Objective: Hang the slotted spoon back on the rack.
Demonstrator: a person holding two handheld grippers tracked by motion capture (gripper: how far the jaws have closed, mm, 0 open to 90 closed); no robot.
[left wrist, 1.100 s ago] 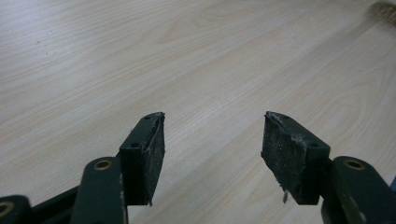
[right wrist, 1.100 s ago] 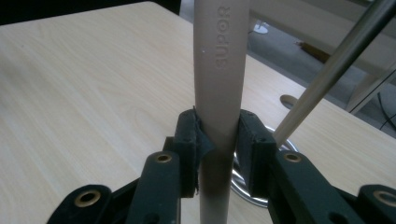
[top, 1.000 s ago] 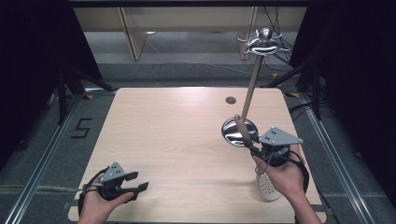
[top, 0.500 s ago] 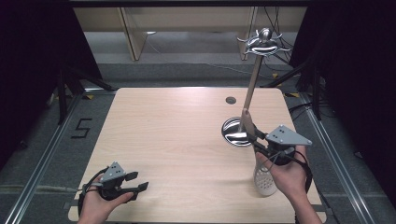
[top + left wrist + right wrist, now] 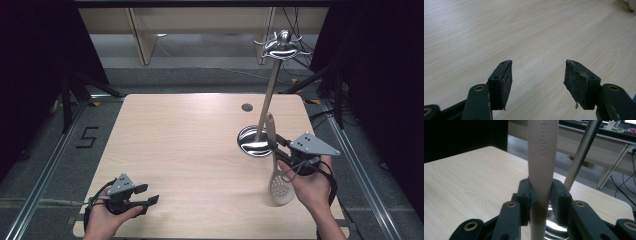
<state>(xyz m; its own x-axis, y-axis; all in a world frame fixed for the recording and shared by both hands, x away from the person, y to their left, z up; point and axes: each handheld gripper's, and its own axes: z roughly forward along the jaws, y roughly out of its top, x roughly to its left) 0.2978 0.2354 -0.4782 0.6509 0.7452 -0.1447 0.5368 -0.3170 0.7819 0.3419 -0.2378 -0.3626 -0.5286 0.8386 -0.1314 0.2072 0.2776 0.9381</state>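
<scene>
Nearest the person, at the table's [image 5: 190, 140] front left corner, the left gripper [image 5: 145, 196] rests low in the left hand [image 5: 102, 222], its jaws spread apart with bare light wood between them, as the left gripper view confirms [image 5: 537, 80]. Toward the front right, the right hand [image 5: 312, 187] holds the right gripper [image 5: 276, 146] clamped on the handle of a beige slotted spatula [image 5: 280, 182], its perforated head hanging down toward the person; the handle reads "SUPOR" [image 5: 541, 162]. Just beyond stands a metal utensil stand [image 5: 267, 97], its round base [image 5: 252, 142] on the table, with a small dark hole [image 5: 246, 107] farther back.
</scene>
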